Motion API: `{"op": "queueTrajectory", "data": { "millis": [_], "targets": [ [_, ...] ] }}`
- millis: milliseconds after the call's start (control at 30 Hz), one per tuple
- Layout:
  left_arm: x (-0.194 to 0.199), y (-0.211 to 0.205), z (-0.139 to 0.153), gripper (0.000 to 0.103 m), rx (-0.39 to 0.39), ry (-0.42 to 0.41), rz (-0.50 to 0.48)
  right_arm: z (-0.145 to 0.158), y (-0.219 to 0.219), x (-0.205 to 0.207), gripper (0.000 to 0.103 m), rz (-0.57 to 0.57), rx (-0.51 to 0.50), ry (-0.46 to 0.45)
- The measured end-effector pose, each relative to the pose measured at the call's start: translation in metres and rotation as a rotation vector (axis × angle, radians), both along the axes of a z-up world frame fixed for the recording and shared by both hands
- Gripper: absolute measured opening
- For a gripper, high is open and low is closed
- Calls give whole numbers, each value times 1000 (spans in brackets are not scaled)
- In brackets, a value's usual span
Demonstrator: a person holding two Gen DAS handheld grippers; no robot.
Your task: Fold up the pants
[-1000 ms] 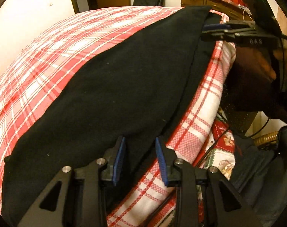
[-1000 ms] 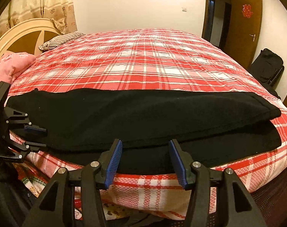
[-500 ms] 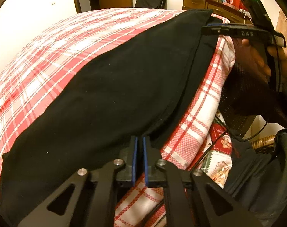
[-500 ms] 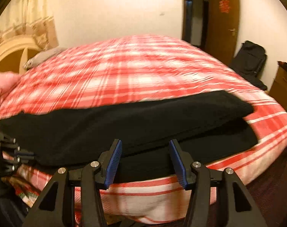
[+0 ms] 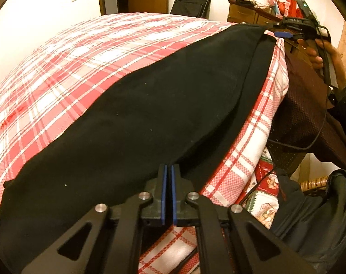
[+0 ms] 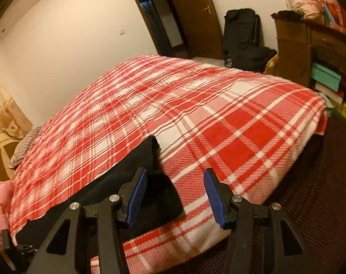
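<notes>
While black pants [image 5: 131,123] lie folded lengthwise along near edge of red plaid bedspread [image 5: 65,68] | left gripper [image 5: 167,196] pads nearly together at pants edge, whether cloth is pinched cannot tell | right gripper [image 6: 175,196] spread wide, nothing held, over pants end [image 6: 150,173]

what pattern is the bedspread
Red and white plaid bedspread, clearest in the right wrist view.

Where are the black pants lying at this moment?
The black pants lie along the near edge of the red plaid bedspread; in the left wrist view, the left hand-held gripper sits closed at their hem.
</notes>
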State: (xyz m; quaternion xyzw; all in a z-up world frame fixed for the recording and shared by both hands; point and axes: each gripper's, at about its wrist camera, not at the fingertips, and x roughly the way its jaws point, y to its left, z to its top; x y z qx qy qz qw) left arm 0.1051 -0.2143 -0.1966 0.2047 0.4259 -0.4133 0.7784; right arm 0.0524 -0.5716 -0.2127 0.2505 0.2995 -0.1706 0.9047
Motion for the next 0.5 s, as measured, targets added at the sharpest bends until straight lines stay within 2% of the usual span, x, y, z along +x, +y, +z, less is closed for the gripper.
{"op": "queueTrajectory", "data": {
  "millis": [100,133,167,233,267,500],
  "targets": [
    [2,0,0,4,-2,3,8,-2,3,10,53,43,12,-14],
    [4,0,0,4,-4,7,13,-3,6,16,49,67,21,-12],
    [5,0,1,4,-7,10,17,-4,7,21,35,84,35,-11],
    [8,2,3,4,-17,11,30,-4,11,30,22,72,0,12],
    [9,3,4,4,-20,12,32,-2,12,32,12,73,-24,18],
    [23,24,34,3,-105,-21,79,44,37,21,10,125,-139,-100]
  ]
}}
